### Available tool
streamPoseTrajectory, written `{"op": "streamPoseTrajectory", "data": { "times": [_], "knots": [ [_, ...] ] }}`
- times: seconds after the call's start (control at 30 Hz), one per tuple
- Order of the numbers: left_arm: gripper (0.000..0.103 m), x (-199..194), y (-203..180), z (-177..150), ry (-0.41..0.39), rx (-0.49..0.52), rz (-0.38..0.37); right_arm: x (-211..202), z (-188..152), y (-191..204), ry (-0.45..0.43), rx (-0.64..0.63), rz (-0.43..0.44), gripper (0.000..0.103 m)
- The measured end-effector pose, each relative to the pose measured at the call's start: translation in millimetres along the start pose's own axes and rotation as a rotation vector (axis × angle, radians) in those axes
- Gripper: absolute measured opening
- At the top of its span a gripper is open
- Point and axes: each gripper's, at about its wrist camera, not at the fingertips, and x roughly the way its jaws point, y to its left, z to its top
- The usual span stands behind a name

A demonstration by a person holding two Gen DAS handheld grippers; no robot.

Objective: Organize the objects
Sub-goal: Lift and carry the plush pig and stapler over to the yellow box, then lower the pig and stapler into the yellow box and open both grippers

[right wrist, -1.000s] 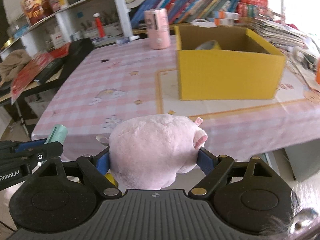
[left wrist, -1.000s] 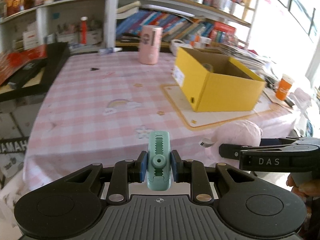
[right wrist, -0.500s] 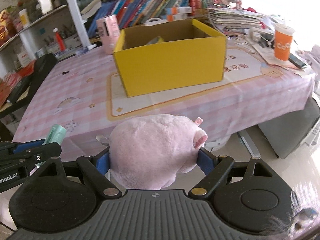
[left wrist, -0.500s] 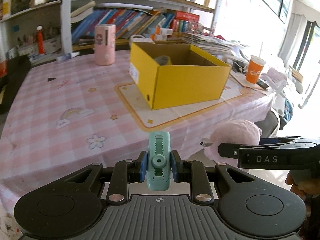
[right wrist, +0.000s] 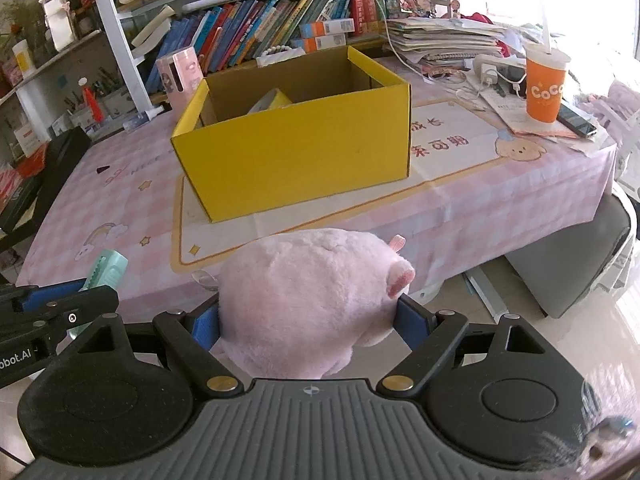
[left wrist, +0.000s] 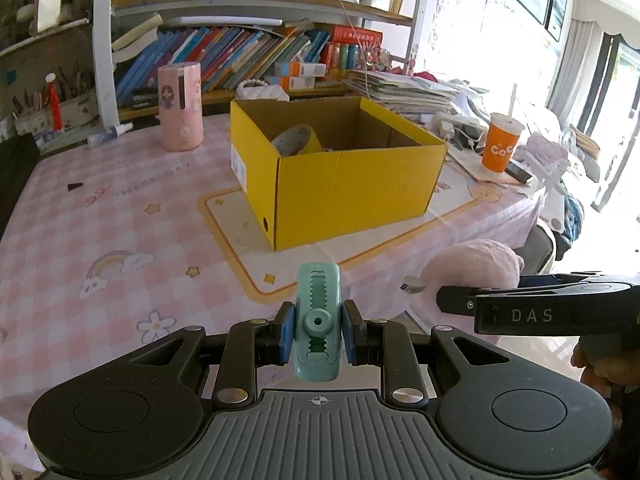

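While the yellow box waits far on the counter, left tongs pinch a teal clip and right tongs squeeze a pink plush toy, likely for boxing.

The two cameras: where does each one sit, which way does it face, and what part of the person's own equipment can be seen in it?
Left wrist: on the left gripper, facing the yellow box beyond its held teal clip; the right gripper enters at right.
Right wrist: on the right gripper, looking past its pink plush toy toward the box; the left gripper enters at left.
Both show the box, orange cup, pink cylinder, and bookshelf.
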Motion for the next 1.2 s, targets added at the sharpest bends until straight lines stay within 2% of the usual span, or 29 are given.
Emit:
{"op": "streamPoseTrajectory", "data": {
  "times": [0.27,0.7,0.93,1.2],
  "knots": [
    [0.023,12,-7,31,-0.066,0.015,0.011,6,30,-13,-0.055,0.000,-0.001,0.084],
    [0.023,41,-17,92,-0.181,0.021,0.041,21,110,-24,-0.211,-0.095,0.039,0.084],
    [0.023,72,-21,113,-0.177,0.001,0.087,45,158,-33,-0.262,-0.145,0.062,0.084],
    [0.023,115,-24,127,-0.115,-0.006,0.149,86,198,-34,-0.250,-0.206,0.120,0.084]
  ]
}}
